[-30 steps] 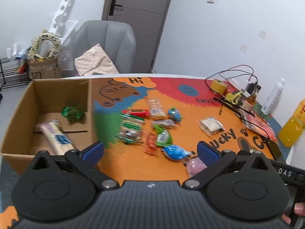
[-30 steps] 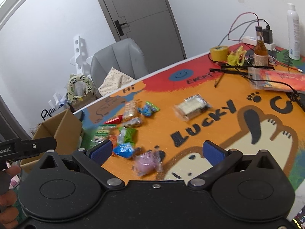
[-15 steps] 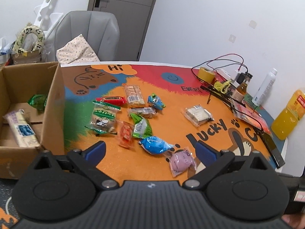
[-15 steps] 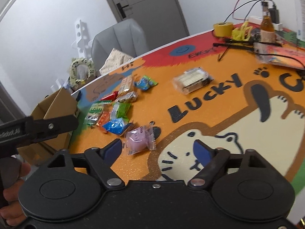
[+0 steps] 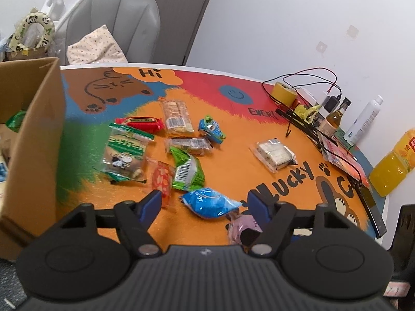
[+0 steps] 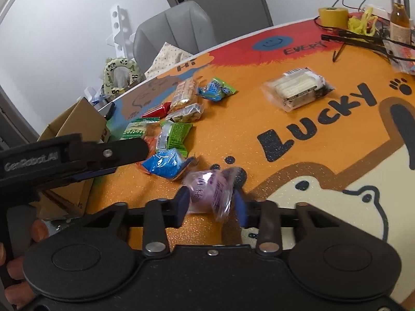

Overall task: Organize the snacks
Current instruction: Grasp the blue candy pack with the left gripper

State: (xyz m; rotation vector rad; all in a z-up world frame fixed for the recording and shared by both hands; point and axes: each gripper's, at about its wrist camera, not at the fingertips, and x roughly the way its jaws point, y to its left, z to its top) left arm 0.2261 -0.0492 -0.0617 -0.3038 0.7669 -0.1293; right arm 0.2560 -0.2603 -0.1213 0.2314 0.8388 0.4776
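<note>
Several snack packets lie on the colourful table mat [image 5: 233, 129]. In the left wrist view my left gripper [image 5: 204, 202] hangs low over a blue packet [image 5: 210, 203]. Its jaws are closing, the packet lies between them, and neither pad touches it. In the right wrist view my right gripper [image 6: 210, 200] has a purple packet [image 6: 207, 190] between its blue fingers [image 6: 182, 199]. These jaws are closing too, and both pads touch the wrapper. That purple packet [image 5: 243, 229] peeks out behind the left gripper's right finger. An open cardboard box [image 5: 31, 129] stands at the left.
A clear wafer packet [image 5: 275, 153] lies apart at mid-right. A yellow tape roll [image 5: 282, 92], cables, bottles and an orange juice bottle [image 5: 391, 171] line the table's far right edge. A grey chair [image 5: 116, 20] stands behind the table. A hand [image 6: 15, 280] grips the left tool.
Both grippers sank toward the table and came closer to the snacks. The left jaws narrowed around the blue packet, and the right jaws narrowed from wide onto the purple packet.
</note>
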